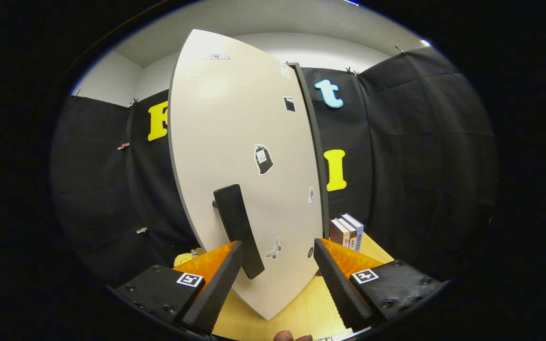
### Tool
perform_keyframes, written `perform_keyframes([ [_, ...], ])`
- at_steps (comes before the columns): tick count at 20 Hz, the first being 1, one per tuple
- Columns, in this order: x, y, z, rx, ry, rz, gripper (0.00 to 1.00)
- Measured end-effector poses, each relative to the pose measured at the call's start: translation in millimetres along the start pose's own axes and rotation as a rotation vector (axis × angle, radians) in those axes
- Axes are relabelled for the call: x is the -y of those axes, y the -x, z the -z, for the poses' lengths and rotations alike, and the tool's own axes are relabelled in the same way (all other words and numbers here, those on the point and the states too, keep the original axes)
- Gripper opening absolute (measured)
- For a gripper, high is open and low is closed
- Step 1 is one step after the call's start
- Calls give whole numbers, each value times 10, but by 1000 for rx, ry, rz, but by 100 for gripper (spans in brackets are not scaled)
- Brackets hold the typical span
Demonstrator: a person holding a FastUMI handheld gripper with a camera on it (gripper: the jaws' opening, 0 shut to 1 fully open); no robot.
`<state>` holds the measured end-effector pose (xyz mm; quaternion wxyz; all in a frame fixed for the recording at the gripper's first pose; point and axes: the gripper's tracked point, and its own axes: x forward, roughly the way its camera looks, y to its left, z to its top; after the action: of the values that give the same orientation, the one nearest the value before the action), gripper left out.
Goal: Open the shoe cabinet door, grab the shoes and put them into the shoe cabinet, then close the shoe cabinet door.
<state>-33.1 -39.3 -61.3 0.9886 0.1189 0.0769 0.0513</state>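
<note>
The shoe cabinet's pale door stands upright just ahead of my fingers, with small stickers on it. Its dark bar handle slants down the door; the handle's lower end sits just inside the left finger. My gripper is open, fingers spread wide, with the door's lower part between them. Neither finger presses on the handle. The cabinet's dark edge runs along the door's right side. A yellow thing peeks out behind the left finger; I cannot tell what it is.
A light wooden tabletop lies under the cabinet. Three upright books stand to the right of the door, beyond the right finger. Black cloth walls close in the booth behind and on both sides. A fingertip of a person shows below the fingers.
</note>
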Motion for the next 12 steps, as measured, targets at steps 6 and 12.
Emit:
perform_keyframes([
  [6,-188,-152,4,4,51,-14,98],
  [12,-196,-224,-39,11,55,5,98],
])
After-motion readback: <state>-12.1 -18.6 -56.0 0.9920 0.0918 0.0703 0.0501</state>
